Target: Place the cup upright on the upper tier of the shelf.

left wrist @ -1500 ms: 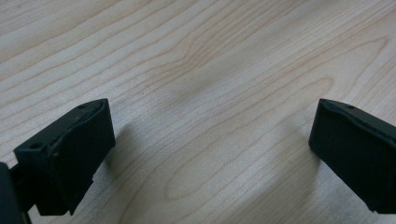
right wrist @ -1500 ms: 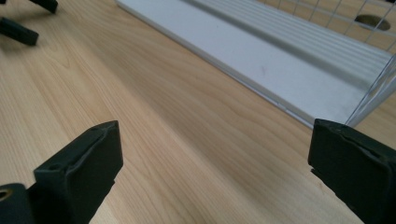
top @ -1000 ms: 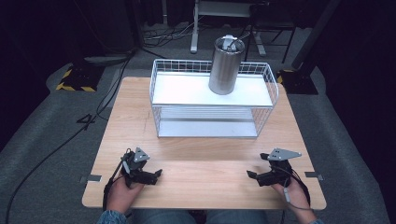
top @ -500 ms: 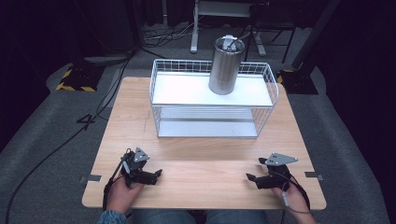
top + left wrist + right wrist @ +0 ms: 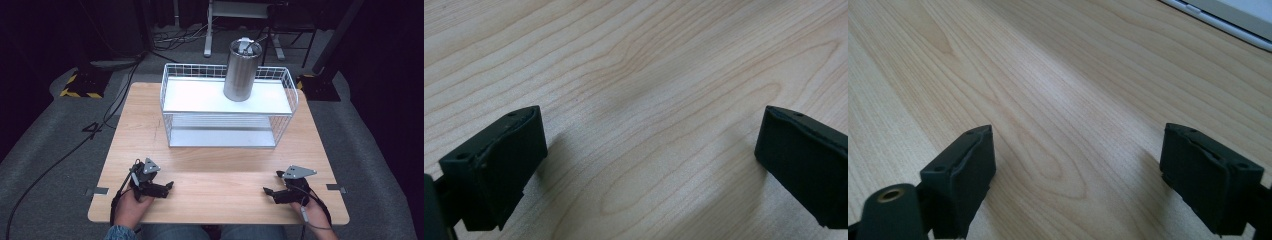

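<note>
Both forearms in from the near edge of the wooden table (image 5: 220, 160), in the high view. Left hand (image 5: 131, 206) low on the boards, wrapped round the left gripper (image 5: 167, 188), pointing right and slightly away, grey plate (image 5: 151, 166) tilted up on top. Right hand (image 5: 314, 214) likewise low near the right corner, holding the right gripper (image 5: 270, 193) aimed left toward the other one, its own grey plate (image 5: 299, 172) lying nearly flat.

In the left gripper view, left gripper (image 5: 651, 165) with jaws wide apart, bare wood grain between them. In the right gripper view, right gripper (image 5: 1078, 185) just narrowed a little, yet jaws well apart too, holding nothing, hovering close over the boards.

Metal canister (image 5: 242, 72) upright on the white upper shelf of the wire basket (image 5: 227, 113), toward the back and right of centre, well apart from both tools. Basket itself at the far middle of the table.

Against a second ago: right hand shifted slightly, its plate lower and more level than before. Left hand unmoved. Canister and basket exactly where they stood.
</note>
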